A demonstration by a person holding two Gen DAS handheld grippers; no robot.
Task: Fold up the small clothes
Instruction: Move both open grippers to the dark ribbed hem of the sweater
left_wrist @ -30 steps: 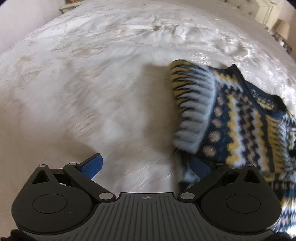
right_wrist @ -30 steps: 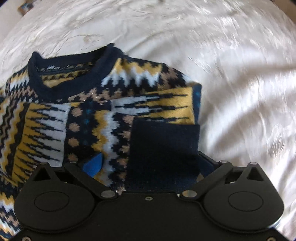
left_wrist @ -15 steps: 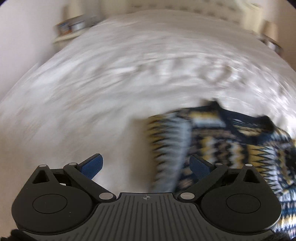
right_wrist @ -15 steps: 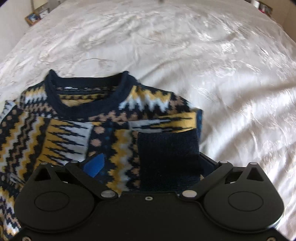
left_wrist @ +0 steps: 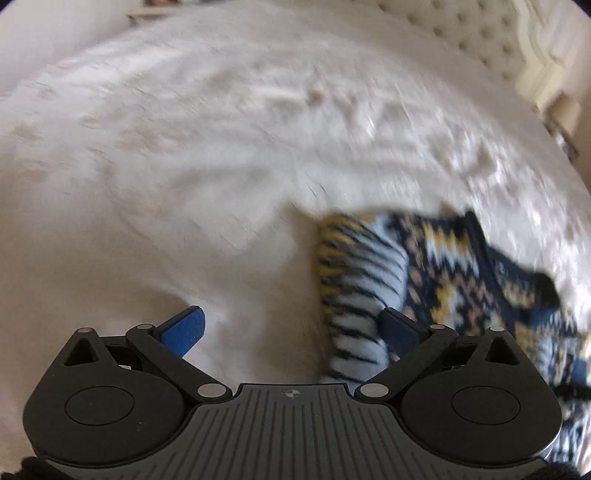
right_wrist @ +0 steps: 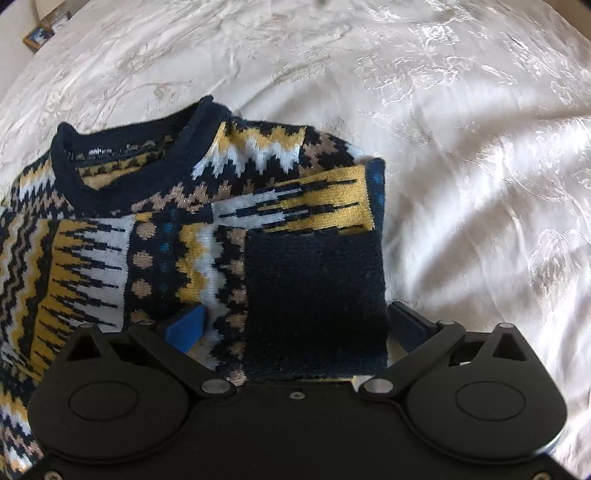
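Observation:
A small knitted sweater [right_wrist: 155, 236] with a navy, yellow and white zigzag pattern lies on the bed, navy collar [right_wrist: 122, 177] toward the far side. One sleeve is folded across its front, and the navy cuff [right_wrist: 314, 295] lies between the fingers of my right gripper [right_wrist: 297, 325], which is open just above it. In the left wrist view the sweater [left_wrist: 461, 266] is at the right and blurred. My left gripper [left_wrist: 291, 326] is open beside its folded left edge [left_wrist: 354, 295], which reaches in next to the right fingertip [left_wrist: 399, 325]. The left fingertip [left_wrist: 184, 328] is over bare bedspread.
A white embroidered bedspread [right_wrist: 461, 166] covers the bed all around the sweater. A tufted headboard [left_wrist: 491, 33] and a bedside lamp [left_wrist: 565, 110] are at the far right. Picture frames [right_wrist: 44, 31] stand beyond the bed's far left corner.
Both grippers have drawn back from the sweater and stayed open. The left view swung upward, so the sweater now sits lower and nearer the right finger. The sleeve stays folded over the front.

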